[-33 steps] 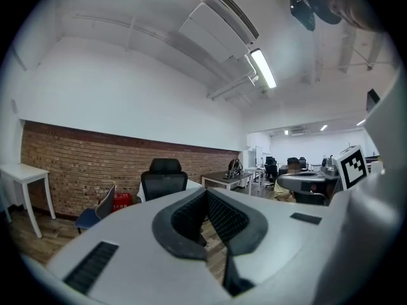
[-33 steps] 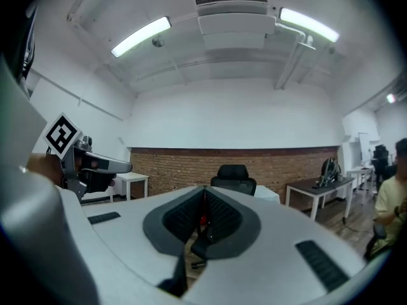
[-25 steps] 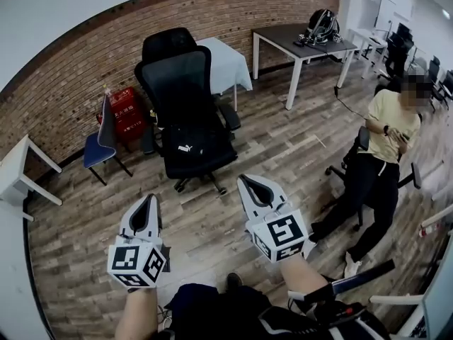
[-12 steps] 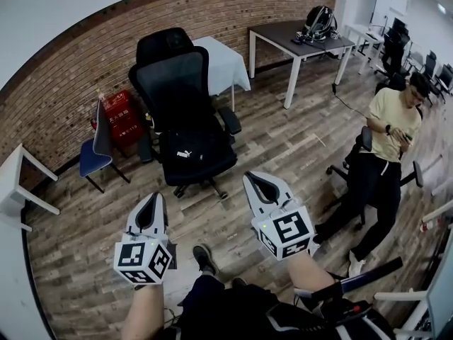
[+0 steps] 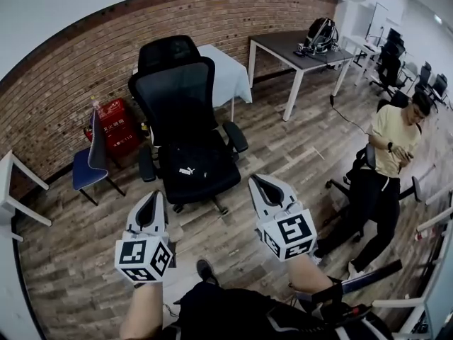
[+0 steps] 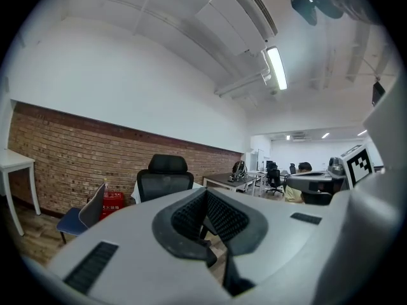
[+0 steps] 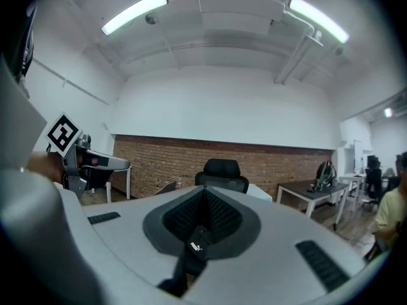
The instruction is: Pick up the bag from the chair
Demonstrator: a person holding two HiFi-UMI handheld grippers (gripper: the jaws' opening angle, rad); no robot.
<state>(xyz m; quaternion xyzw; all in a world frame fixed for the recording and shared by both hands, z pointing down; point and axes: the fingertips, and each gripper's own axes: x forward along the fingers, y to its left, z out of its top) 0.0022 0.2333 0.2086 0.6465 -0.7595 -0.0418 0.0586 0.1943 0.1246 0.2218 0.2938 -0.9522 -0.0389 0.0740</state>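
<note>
Red-brown brick wall (image 5: 64,98) is seen directly behind the black mesh high-back office chair (image 5: 177,94). Grey-brown wood-plank floor (image 5: 297,147) is seen under the chair and all round it.

Grey rectangular table with white legs (image 5: 283,44) is placed right of the chair, against the same wall. A person in a yellow shirt and black trousers (image 5: 386,154) is seated well right of the chair. A small table draped in white cloth (image 5: 225,73) is set just behind the chair's right side. A blue-seated side chair with grey back (image 5: 88,168) is placed left of it.

Black soft bag with small white logo (image 5: 195,172) is located on the office chair's seat, lying flat between the armrests, untouched.

Red crate with white lettering (image 5: 117,122) is set on the floor left-behind the chair, at the wall. A black-and-grey backpack (image 5: 320,32) is sat on the grey table, well right of the chair.

Left gripper (image 5: 150,202) is held in front of the chair, near its base, jaws fully closed, nothing gripped. Right gripper (image 5: 260,186) is held beside it, also in front of the chair, jaws fully closed, nothing gripped. Both are pointed towards the chair and kept clear of the bag.
</note>
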